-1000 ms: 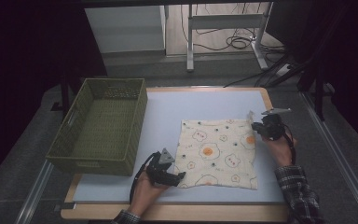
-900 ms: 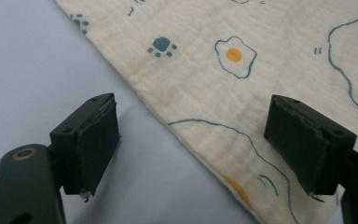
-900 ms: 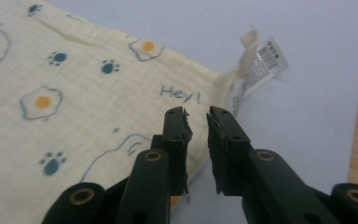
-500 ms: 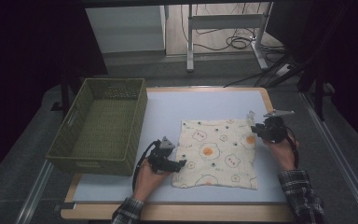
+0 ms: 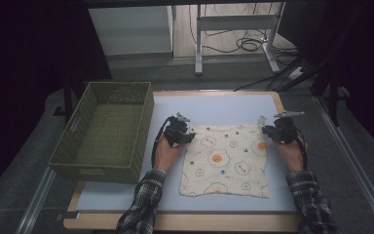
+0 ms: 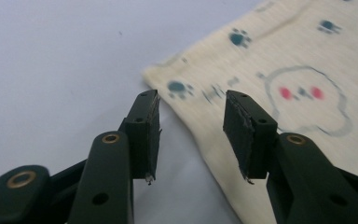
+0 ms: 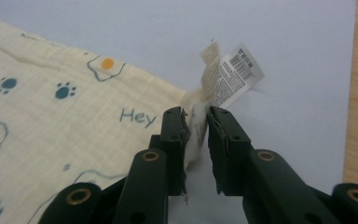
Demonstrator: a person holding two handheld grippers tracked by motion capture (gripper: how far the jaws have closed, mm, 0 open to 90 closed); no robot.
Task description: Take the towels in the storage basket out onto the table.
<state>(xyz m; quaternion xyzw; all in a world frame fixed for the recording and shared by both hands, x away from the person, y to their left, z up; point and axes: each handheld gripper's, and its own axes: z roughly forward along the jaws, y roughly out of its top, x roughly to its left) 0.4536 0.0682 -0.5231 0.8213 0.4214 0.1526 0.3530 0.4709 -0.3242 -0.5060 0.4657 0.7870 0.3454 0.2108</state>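
Right hand-held gripper (image 7: 196, 116) clenched on far corner of cream printed muslin cloth (image 5: 226, 158); left hand-held gripper (image 6: 192, 100) released, jaws just closing astride near corner edge; seat edge deeper before pinching.

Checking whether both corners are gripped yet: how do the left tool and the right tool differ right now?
The right tool is shut on a bunched corner of the cloth, beside its barcode tag; the left tool has been closing but is open, its pads clear of the cloth edge between them. The right tool's corner is lifted; the left tool's lies flat. Both are at the cloth's far corners.
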